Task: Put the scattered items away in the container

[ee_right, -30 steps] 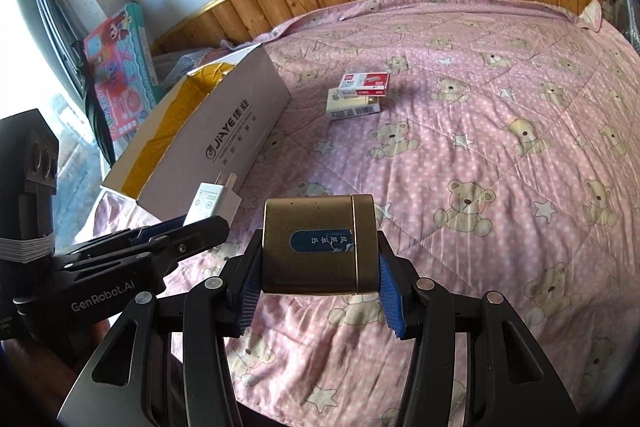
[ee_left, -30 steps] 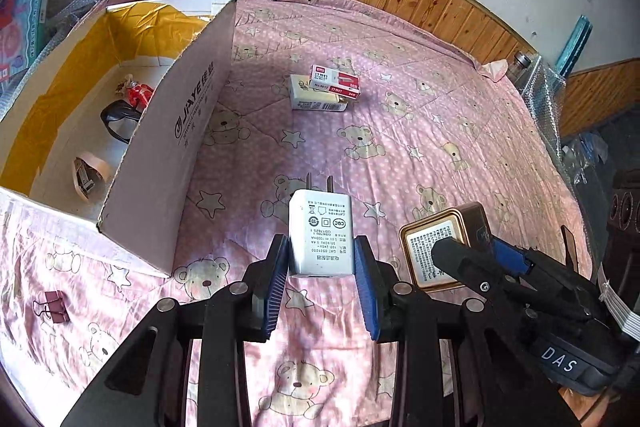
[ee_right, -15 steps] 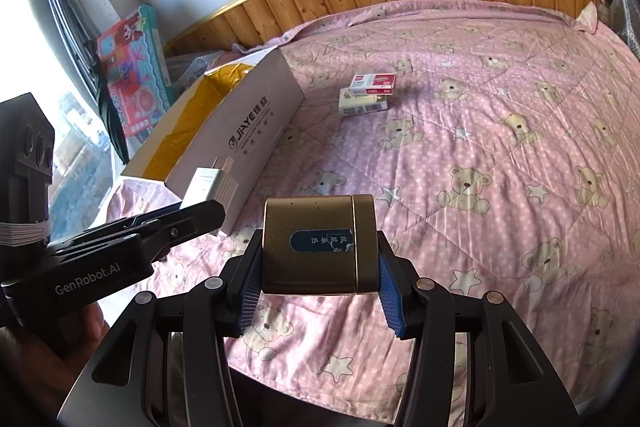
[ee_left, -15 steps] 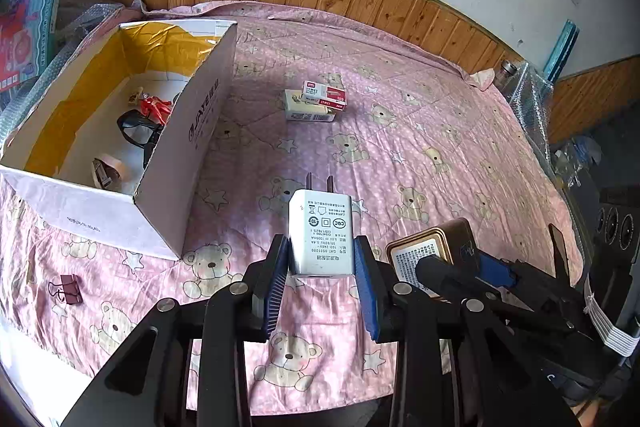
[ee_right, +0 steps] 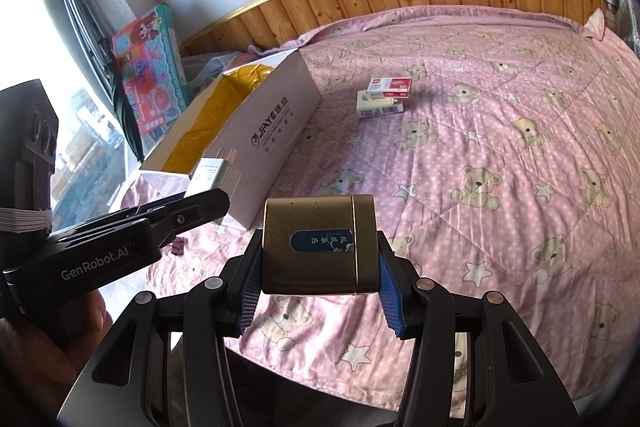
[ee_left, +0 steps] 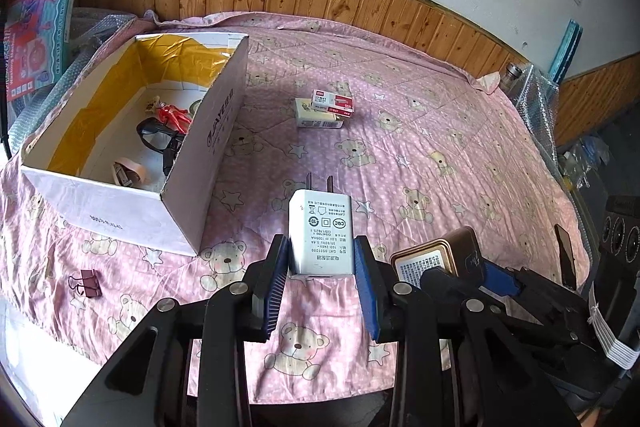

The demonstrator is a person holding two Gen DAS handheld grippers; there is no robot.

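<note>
Pink bedding (ee_left: 420,147) printed with bears is spreading out ahead of both sets of jaws, with wood panelling running along the wall behind it. Between the blue pads of the left gripper (ee_left: 322,261), a white charger (ee_left: 321,237) is sitting upright, prongs pointing away, pinched only low on its body. The right gripper (ee_right: 318,285) is clamping a gold tin (ee_right: 319,245) across its sides. Ahead and to the left of the left jaws, the open cardboard box (ee_left: 216,143) is waiting, already holding black glasses (ee_left: 158,139), a red toy (ee_left: 172,114) and a roll of tape (ee_left: 130,171).

Both loads are hanging over the bedding well short of the box, so an early release would likely be dropping them on the quilt. The charger's smooth casing and shallow hold seem to be inviting a slip or a twist during the carry. With the two grippers travelling close together, they could be knocking into each other at the box's near wall. Farther ahead of the jaws, two small stacked boxes (ee_left: 326,109) are lying on the bedding, and a binder clip (ee_left: 86,283) is lying left of the left jaws, easy to overlook.
</note>
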